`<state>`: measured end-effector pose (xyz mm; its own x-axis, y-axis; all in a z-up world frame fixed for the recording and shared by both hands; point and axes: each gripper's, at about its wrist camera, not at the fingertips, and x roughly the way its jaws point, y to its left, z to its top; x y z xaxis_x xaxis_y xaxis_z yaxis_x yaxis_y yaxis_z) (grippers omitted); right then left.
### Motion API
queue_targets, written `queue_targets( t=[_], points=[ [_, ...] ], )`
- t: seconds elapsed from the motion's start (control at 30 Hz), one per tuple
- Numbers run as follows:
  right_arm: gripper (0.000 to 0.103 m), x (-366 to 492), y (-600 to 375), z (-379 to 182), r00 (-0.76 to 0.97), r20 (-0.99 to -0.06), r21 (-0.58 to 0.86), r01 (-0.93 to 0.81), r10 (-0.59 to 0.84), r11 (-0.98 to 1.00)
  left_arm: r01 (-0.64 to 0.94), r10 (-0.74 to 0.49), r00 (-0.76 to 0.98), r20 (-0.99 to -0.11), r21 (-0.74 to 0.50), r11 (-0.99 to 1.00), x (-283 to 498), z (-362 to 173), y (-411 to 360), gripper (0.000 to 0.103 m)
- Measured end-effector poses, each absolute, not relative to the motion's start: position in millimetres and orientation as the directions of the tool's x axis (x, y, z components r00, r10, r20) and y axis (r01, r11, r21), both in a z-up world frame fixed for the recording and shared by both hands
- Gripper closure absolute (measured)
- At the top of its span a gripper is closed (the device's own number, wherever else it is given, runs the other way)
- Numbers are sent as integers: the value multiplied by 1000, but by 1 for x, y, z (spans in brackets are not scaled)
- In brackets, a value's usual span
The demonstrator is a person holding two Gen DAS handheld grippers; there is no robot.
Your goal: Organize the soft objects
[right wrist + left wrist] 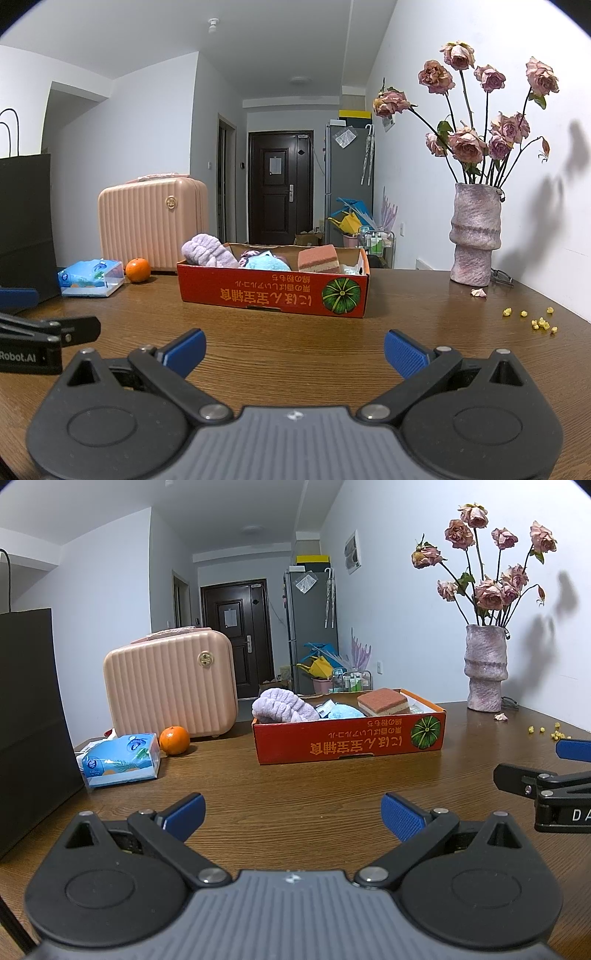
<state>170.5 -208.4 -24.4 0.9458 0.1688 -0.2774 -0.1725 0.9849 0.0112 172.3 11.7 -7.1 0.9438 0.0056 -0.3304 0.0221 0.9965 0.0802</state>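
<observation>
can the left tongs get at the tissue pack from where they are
Probably yes. The left tongs are open and empty, the tissue pack lies ahead to their left, and only bare table shows between them.

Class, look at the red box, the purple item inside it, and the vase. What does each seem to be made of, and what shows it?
Red box: looks like printed cardboard, matte, with a bare brown inside and folded edges. Purple item: probably plush fabric, fluffy and ribbed. Vase: likely ceramic or stone-like, with a rough, speckled pinkish surface; the exact material is unclear.
</observation>
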Motion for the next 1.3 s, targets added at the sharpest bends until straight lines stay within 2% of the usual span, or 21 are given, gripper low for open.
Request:
queue_targets(
  t=[1.3],
  points=[
    [0,170,-211,-20,951,-263,15,-167,165,986,21,4,952,-306,80,997,171,-6,13,0]
  ],
)
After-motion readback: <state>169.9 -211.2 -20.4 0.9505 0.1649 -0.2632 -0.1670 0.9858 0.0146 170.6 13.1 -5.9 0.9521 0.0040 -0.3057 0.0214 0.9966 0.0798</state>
